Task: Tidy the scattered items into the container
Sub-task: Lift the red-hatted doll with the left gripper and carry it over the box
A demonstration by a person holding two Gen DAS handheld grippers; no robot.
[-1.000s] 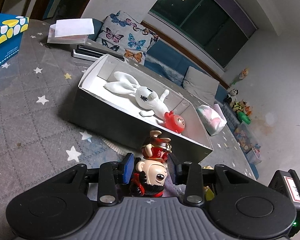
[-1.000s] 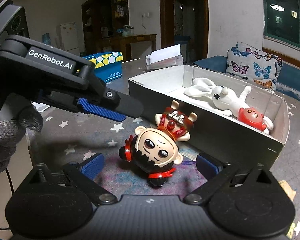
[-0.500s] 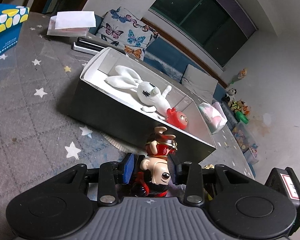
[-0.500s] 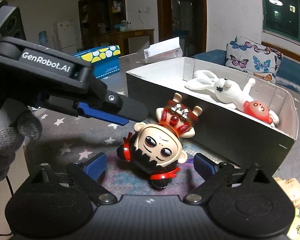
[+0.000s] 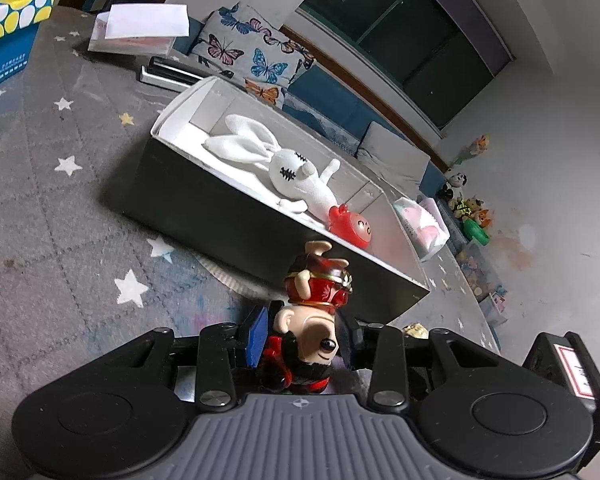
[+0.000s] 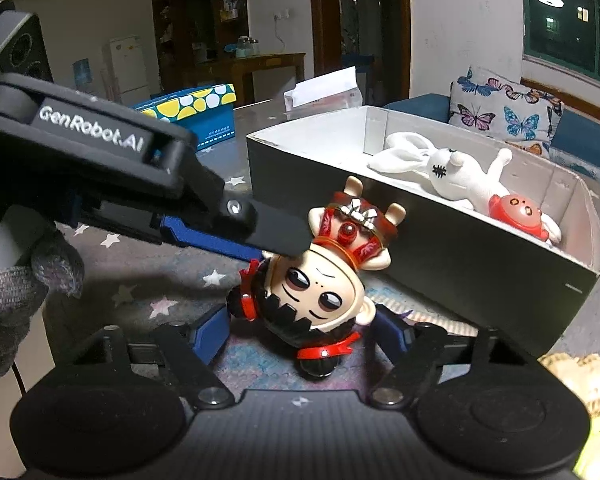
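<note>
Grey star-printed cloth [image 5: 52,208] covers the table, with a dark window and a butterfly cushion [image 5: 252,60] toward the upper right of the left wrist view. Compared with a second ago, the right gripper's [image 6: 300,328] blue pads have drawn in from wide apart to close beside the figurine [image 6: 320,292] — its jaws are closing at this moment, the toy between them, though the frame does not settle whether the pads press on it yet. The figurine's face has also turned more sideways in the left view, while the box and its contents lie as before.

In the left wrist view, low centre, the left gripper [image 5: 300,334] pinches the big-headed figurine [image 5: 312,328] between its blue pads, the red crown pointing up toward the box. In the right wrist view the same gripper [image 6: 236,240] reaches in from the left edge, a grey-gloved hand [image 6: 16,296] behind it at the lower left.

Just behind the figurine stands the long box [image 5: 228,216], dark outside and white inside. It holds a white rabbit toy [image 5: 284,168] lying on its back and, touching the rabbit's lower end, a small red round toy [image 5: 352,228]. The figurine is outside the box, near its front wall. A blue and yellow carton [image 6: 196,108] stands farther back.
</note>
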